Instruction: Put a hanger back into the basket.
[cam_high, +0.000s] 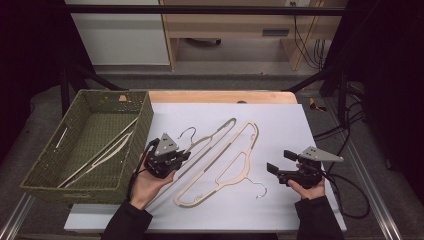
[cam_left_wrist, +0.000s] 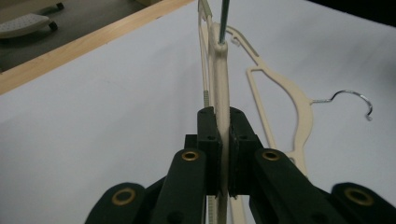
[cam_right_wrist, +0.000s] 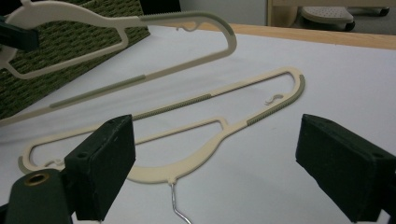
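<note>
Left gripper (cam_high: 167, 159): clamped on raised hanger (cam_high: 212, 134), just right of basket (cam_high: 90, 187).
Right gripper (cam_high: 280, 170): jaws apart, flat hanger (cam_high: 227, 172) lay leftward.

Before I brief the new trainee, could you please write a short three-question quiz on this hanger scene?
1. True or false: the left gripper has its fingers shut on a cream hanger.
2. The right gripper is: A) clamped on a hanger, B) open with nothing between its fingers, C) inside the basket.
3. Fill in: the woven green basket at the table's left already holds at least one ____.

Key:
1. True; the held hanger's neck sits between the fingers.
2. B; the second hanger lies flat on the white sheet in front of it.
3. Hanger.
</note>
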